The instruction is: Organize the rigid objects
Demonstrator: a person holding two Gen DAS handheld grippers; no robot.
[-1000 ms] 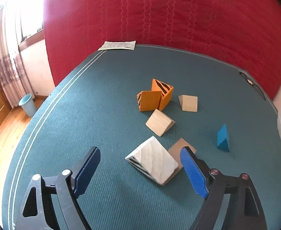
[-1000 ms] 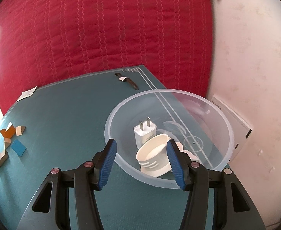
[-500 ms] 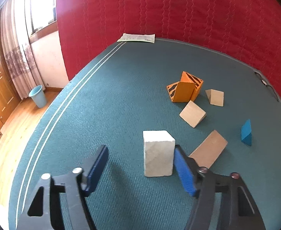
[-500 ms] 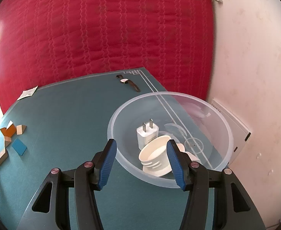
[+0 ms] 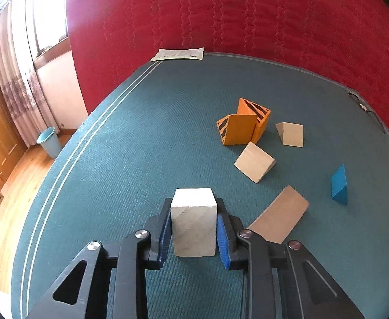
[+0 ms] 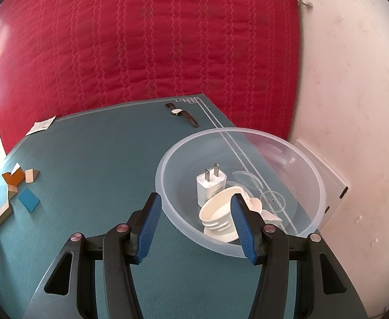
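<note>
A white wooden block (image 5: pixel 194 220) stands upright on the teal table mat (image 5: pixel 141 146). My left gripper (image 5: pixel 194 207) has its jaws closing on it, and both blue pads press on the block's sides. Beyond it lie a flat brown block (image 5: pixel 279 215), two pale wedges (image 5: pixel 254 162) (image 5: pixel 290 134), striped orange blocks (image 5: pixel 243 125) and a blue wedge (image 5: pixel 339 186). My right gripper (image 6: pixel 196 198) stands open over the near rim of a clear plastic bowl (image 6: pixel 247 131), gripping nothing. Inside the bowl are a white charger plug (image 6: pixel 210 186) and a white cup (image 6: pixel 218 212).
A wristwatch (image 6: pixel 181 114) and a paper slip (image 5: pixel 178 54) lie at the mat's far edge, under a red quilted backdrop. A blue bin (image 5: pixel 48 141) stands on the wooden floor off the table's left edge. A white wall is close on the bowl's right.
The left jaws have closed from wide open onto the white block, which went from leaning on the brown block to standing upright. The right gripper has stayed where it was.
</note>
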